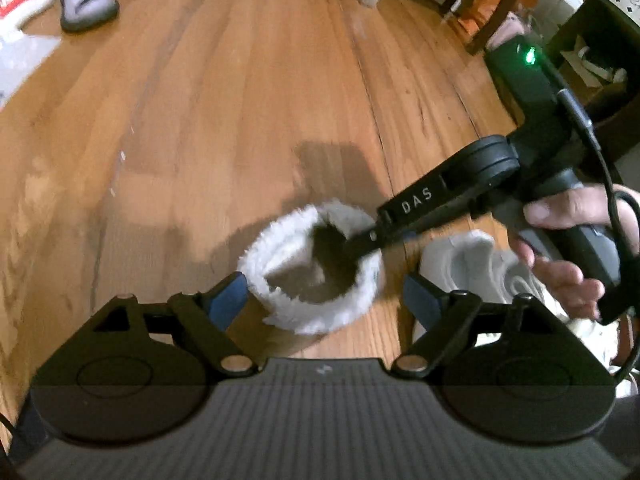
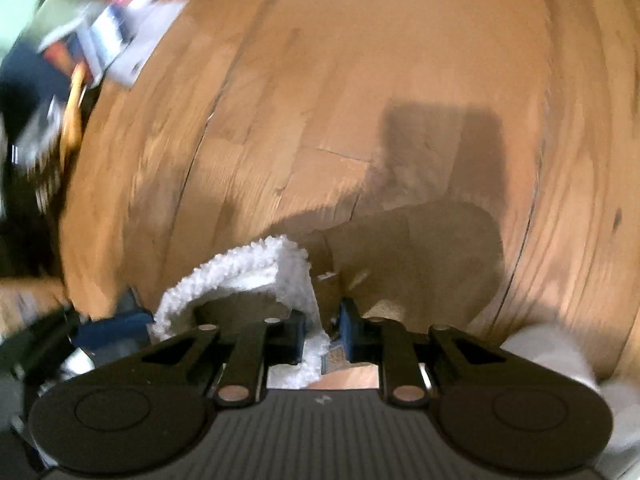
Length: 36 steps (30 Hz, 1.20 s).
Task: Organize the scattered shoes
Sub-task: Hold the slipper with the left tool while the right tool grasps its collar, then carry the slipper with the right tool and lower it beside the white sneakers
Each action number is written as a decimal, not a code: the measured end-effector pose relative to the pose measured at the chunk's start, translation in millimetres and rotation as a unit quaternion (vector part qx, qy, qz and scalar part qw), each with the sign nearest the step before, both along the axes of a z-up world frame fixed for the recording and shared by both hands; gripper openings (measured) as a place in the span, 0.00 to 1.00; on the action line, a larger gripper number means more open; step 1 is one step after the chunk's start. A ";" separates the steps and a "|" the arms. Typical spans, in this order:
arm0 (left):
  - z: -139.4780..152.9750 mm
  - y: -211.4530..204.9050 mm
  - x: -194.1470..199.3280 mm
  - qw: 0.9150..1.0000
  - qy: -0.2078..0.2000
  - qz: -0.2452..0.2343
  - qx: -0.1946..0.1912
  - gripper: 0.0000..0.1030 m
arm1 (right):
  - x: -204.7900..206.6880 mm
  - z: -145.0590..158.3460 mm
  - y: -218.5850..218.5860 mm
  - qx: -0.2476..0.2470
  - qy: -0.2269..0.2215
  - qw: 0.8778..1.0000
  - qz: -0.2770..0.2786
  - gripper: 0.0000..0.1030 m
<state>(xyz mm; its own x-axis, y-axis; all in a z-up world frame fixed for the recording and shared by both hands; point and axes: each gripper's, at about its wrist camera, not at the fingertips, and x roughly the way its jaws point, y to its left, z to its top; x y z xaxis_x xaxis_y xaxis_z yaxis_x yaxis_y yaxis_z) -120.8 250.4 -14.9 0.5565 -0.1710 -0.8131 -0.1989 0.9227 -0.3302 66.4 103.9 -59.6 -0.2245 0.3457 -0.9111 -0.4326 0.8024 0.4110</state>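
— So, how does the boot (image 1: 312, 272) look?
— Tan suede, fluffy white fleece lining, standing on the wood floor (image 1: 240, 100).
— Grippers?
— Right gripper (image 2: 323, 336) pinches its cuff; left gripper (image 1: 324, 300) hangs wide open, holding nothing.

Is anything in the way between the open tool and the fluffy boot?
Nothing visible blocks the left tool from the fluffy boot. The right tool already pinches the boot's rim.

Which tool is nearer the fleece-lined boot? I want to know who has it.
Right. The right tool is shut on the fleece-lined boot at its collar rim. The left tool is open, its pads either side of the boot without pressing it.
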 end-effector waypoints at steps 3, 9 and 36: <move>5.0 8.4 -4.3 0.999 -0.019 0.026 -0.019 0.84 | 7.8 -15.8 -16.9 0.006 0.088 0.991 -0.096 0.18; 5.9 20.9 -1.8 0.998 -0.033 0.049 -0.036 0.84 | -6.4 -37.0 -37.1 0.015 0.195 0.958 -0.208 0.17; -31.3 28.3 -3.4 0.993 0.000 0.066 -0.100 0.86 | -70.1 -19.1 54.3 -0.020 -0.136 0.938 0.320 0.88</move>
<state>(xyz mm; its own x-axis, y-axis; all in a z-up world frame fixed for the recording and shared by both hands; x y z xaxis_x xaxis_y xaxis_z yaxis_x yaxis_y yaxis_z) -124.2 278.7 -46.1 0.5842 -0.2543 -0.7707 -0.3135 0.8053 -0.5033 -3.8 158.2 -78.7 -0.1319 0.1834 -0.9741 -0.9148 0.3560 0.1909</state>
